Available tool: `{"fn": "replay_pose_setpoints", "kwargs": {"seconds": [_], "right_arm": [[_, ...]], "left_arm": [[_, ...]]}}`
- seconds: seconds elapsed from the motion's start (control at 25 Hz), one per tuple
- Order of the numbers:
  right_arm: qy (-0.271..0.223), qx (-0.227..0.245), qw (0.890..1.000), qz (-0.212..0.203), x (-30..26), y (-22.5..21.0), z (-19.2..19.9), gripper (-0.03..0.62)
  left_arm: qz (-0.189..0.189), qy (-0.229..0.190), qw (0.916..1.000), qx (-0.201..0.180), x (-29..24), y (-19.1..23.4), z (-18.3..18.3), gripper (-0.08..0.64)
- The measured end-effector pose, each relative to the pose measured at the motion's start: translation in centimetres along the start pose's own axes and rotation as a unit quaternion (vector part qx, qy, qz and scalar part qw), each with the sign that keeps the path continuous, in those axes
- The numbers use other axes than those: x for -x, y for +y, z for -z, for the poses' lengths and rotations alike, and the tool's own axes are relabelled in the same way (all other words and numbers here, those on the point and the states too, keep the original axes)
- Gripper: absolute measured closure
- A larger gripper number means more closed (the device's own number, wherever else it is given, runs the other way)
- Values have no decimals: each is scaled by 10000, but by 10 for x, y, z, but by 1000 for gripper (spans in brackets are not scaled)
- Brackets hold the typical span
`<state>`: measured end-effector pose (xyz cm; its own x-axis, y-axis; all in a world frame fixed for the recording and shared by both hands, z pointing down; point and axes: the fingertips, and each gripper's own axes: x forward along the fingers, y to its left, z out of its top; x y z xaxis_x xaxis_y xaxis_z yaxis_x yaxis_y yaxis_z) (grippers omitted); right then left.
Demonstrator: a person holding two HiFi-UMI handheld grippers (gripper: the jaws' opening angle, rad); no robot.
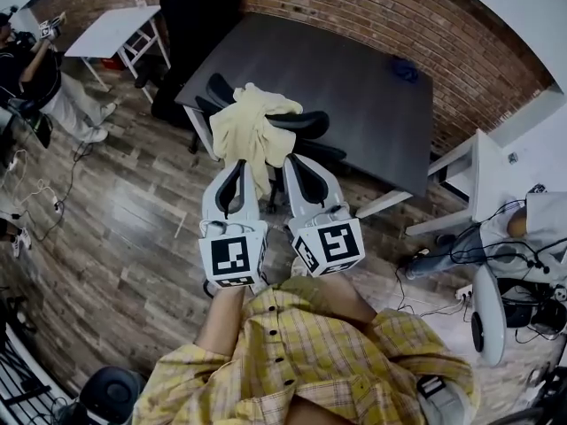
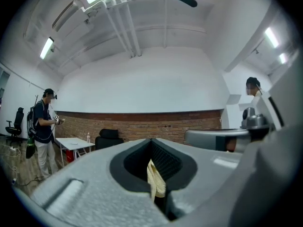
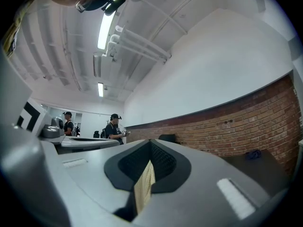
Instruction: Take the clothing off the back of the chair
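A pale yellow garment (image 1: 251, 129) hangs over the back of a black office chair (image 1: 306, 122) in the head view. Both grippers point at it side by side. My left gripper (image 1: 239, 165) meets the cloth's lower left part, and my right gripper (image 1: 294, 159) meets its lower right edge. The left gripper view shows a fold of yellow cloth (image 2: 155, 179) pinched between the shut jaws. A strip of the same cloth (image 3: 144, 188) sits pinched between the shut jaws in the right gripper view. The chair seat is hidden behind the garment and the grippers.
A dark grey table (image 1: 354, 78) stands right behind the chair, against a brick wall. A white table (image 1: 111, 27) and a person (image 1: 35, 78) are at the far left. A white desk (image 1: 478, 171), a seated person (image 1: 532, 224) and floor cables (image 1: 469, 255) lie to the right.
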<state>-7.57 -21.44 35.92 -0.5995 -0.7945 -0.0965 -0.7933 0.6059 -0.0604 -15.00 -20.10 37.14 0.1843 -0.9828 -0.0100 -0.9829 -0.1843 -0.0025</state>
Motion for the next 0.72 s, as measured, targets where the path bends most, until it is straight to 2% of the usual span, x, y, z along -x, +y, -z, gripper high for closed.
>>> {"fn": "replay_pose_setpoints", "kwargs": {"seconds": [0.28,0.48,0.56,0.72], "right_arm": [[32,-57,10000,-73,-10,-14,2,589],[50,-70,9999,-131,-14,-17,4,589],[40,-68,9999,-144,-15,-18,5,589],[12,-54,9998,-194,-19,-19,5,589]], "left_arm": [[-69,81,9999,50,-23,4,-2,558],[51,222,9997,1,-35,2,1,558],[165,293,9994,-45,-40,0,2,522],[242,282,9993,-96,-50,1,-2,508]]}}
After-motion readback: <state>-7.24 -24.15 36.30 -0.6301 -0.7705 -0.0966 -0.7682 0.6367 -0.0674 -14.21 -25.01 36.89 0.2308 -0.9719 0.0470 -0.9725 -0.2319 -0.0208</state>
